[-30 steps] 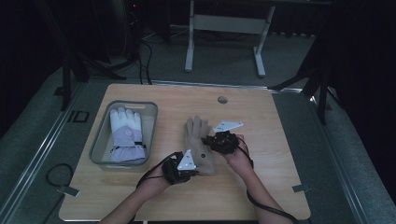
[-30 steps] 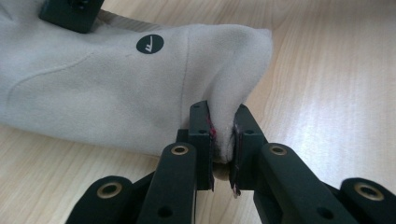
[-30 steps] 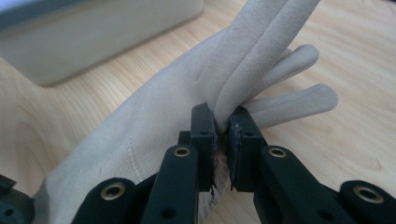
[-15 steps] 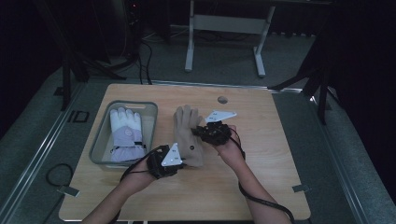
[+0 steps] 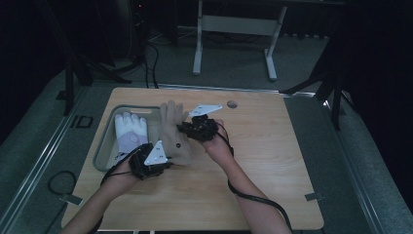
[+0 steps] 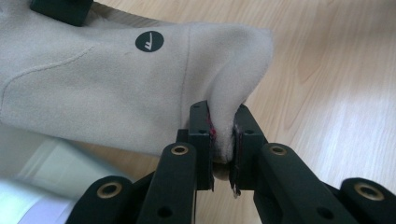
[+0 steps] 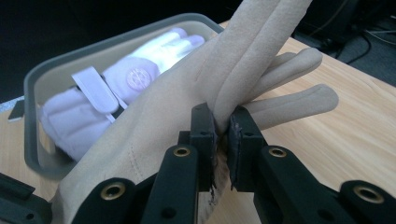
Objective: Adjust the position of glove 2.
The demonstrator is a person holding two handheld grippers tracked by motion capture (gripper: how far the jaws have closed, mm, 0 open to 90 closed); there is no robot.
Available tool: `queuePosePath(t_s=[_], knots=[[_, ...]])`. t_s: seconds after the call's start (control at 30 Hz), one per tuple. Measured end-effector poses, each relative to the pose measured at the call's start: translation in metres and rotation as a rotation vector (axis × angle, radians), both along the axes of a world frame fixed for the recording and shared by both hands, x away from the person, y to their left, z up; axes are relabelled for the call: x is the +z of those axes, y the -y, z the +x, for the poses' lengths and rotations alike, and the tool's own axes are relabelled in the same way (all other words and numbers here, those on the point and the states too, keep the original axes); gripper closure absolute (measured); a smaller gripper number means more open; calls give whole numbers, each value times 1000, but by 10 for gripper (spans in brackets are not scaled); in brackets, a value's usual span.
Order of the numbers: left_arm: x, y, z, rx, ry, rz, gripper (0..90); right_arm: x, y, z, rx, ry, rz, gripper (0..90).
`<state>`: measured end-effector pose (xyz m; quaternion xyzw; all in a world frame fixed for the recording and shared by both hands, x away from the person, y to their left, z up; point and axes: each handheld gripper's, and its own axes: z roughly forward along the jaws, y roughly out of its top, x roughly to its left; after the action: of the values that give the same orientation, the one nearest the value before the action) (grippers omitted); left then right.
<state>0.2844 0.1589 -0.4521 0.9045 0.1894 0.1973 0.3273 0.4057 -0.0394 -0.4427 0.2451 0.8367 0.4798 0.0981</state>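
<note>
A beige glove (image 5: 174, 134) with a small black logo hangs between both grippers, over the right edge of the grey bin (image 5: 106, 141). My left gripper (image 5: 165, 163) is shut on the beige glove's cuff (image 6: 224, 126). My right gripper (image 5: 182, 127) is shut on the beige glove (image 7: 219, 88) near the base of its fingers, which splay upward. A white glove (image 5: 130, 134) with a strap lies inside the bin (image 7: 35, 86), also plain in the right gripper view as the white glove (image 7: 116, 88).
The wooden table (image 5: 272, 156) has free room on its right half and along the front. A small round hole (image 5: 232, 104) sits near the far edge. A white metal frame (image 5: 234, 29) stands on the floor beyond the table.
Both grippers have carried the beige glove leftward, from the table's middle to the bin's right edge. Their hold on it stays the same.
</note>
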Motion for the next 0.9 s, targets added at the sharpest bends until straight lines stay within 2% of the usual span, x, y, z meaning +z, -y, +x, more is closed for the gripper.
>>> queuePosePath(t_s=[0.33,0.5,0.73,0.9], knots=[[-1,-47,-8,93,-11,6,817,1,-62,6,66,6,-14,818],[-1,-70,-11,145,-13,5,817,-1,-89,11,96,-13,-14,818],[0,-92,-13,201,-16,5,817,0,-126,17,130,-16,-31,818],[-3,-94,-10,214,-27,11,816,-6,-139,22,135,-32,-34,817]])
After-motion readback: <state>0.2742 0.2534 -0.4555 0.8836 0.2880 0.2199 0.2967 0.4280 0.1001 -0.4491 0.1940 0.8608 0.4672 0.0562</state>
